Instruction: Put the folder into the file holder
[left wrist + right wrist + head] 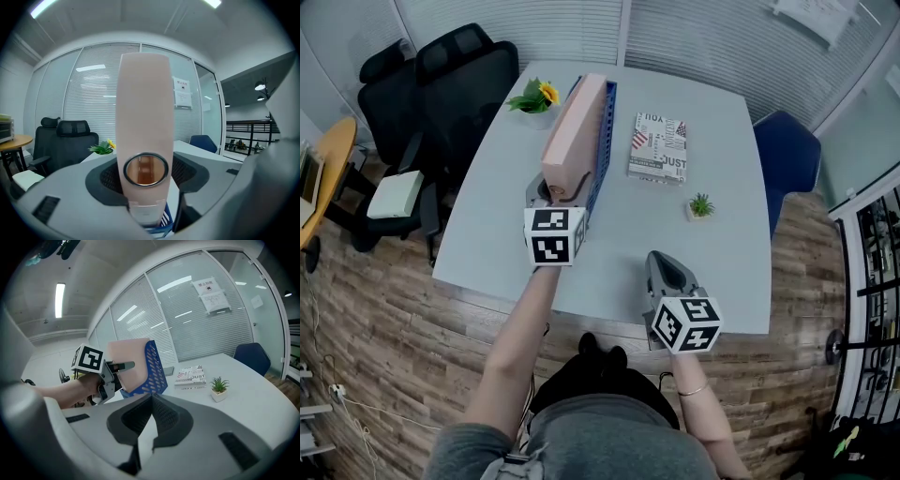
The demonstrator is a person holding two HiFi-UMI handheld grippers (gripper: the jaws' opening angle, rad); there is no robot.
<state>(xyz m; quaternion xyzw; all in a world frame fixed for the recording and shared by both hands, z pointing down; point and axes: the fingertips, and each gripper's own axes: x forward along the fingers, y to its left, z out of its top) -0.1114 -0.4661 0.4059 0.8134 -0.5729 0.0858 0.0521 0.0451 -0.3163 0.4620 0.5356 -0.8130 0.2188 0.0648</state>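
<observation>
- Two grippers were out over the grey table (727,197). The left gripper (555,192) was reached forward on a bare, nearly straight forearm, while the right gripper (664,267) was held back near the table's near edge.
- The left gripper's jaws stood wide apart on either side of the near end of the pink folder (572,131). Its ringed finger hole sat between them, and a sliver of gap showed beside the right jaw.
- The right gripper's jaws were closed together with nothing between them. They pointed across the table towards the left gripper.
- The folder stood on edge in the blue mesh file holder (602,141), whose wall ran along the folder's right side. Both lay lengthwise away from the person, left of the table's middle.
- A printed book (658,147) lay flat just right of the holder, apart from it. A small potted plant (701,206) stood nearer the person, well clear of the right gripper.
- A pot with a yellow flower (534,97) sat beside the holder's far end, near the left edge.
- Bare tabletop lay between the two grippers.
- Black office chairs (441,84) stood to the left and a blue chair (792,155) to the right.
- The floor (394,328) was wood plank, and glass walls with blinds (703,37) closed the room.
</observation>
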